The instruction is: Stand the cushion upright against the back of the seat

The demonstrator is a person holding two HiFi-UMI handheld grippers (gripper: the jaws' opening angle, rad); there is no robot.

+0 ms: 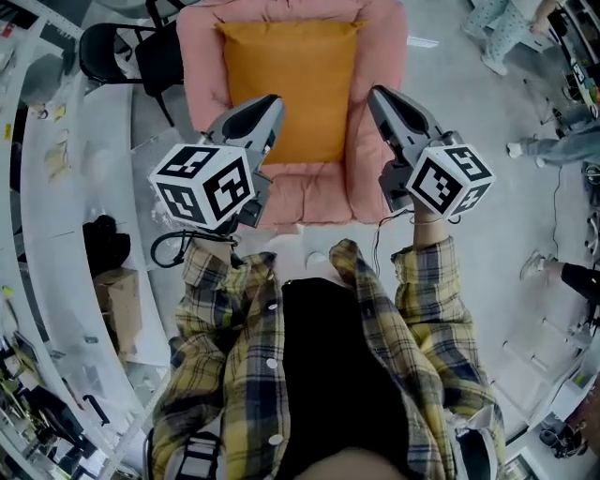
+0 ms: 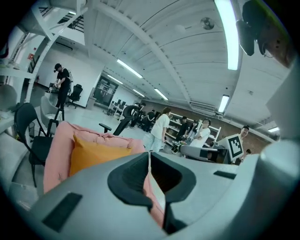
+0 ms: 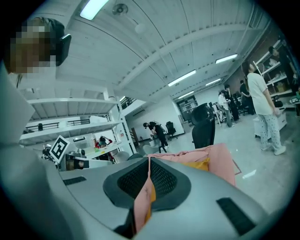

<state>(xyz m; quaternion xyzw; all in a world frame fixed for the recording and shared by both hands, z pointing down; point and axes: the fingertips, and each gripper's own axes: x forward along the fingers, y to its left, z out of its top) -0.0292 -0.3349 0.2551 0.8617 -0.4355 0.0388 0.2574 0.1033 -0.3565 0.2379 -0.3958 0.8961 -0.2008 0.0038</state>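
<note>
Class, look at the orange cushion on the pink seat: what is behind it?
The pink seat's padded back stands behind the orange cushion and shows above and beside it. The part of the back directly behind the cushion is covered.

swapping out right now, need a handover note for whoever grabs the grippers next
Left gripper: shut, empty, off the chair.
Right gripper: shut, empty, off the chair.
Orange cushion: on the pink chair, standing against its back.
Done: the cushion looks upright, as asked.
Left: nothing obvious; perhaps check that it does not slump.
</note>
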